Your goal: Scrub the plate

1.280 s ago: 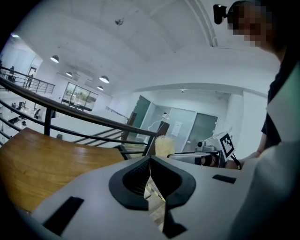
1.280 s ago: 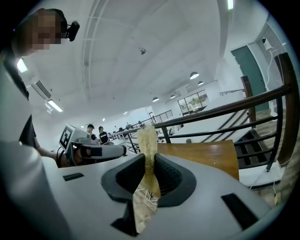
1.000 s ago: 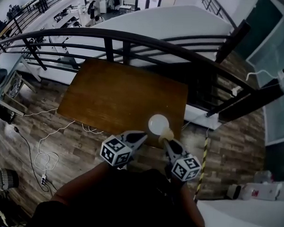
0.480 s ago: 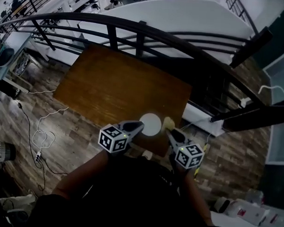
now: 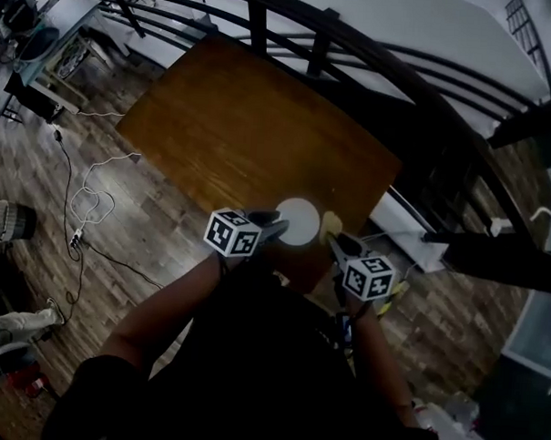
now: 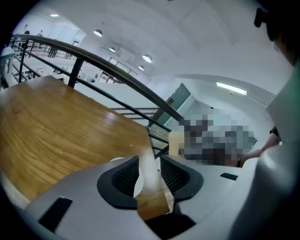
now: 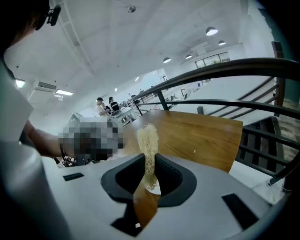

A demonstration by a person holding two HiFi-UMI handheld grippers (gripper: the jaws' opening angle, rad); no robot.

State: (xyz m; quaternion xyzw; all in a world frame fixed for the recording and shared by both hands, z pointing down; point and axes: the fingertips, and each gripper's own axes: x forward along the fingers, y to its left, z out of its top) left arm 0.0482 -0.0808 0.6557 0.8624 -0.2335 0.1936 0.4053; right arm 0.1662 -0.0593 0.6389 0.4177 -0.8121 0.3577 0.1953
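A small white plate lies on the brown wooden table, close to its near edge. My left gripper reaches it from the left. Its jaws have just been opening and stand apart. In the left gripper view the plate's white rim shows in the gap of that gripper, and the pads do not press on it. My right gripper is shut on a yellowish porous sponge just right of the plate. In the right gripper view the sponge sticks up from that gripper.
A dark metal railing runs along the table's far side, with a drop beyond it. White cables trail over the plank floor to the left. The table's near edge is right under both grippers.
Both grippers have come down to the table's near edge beside the plate. The sponge has shifted from the plate's near side to its right side.
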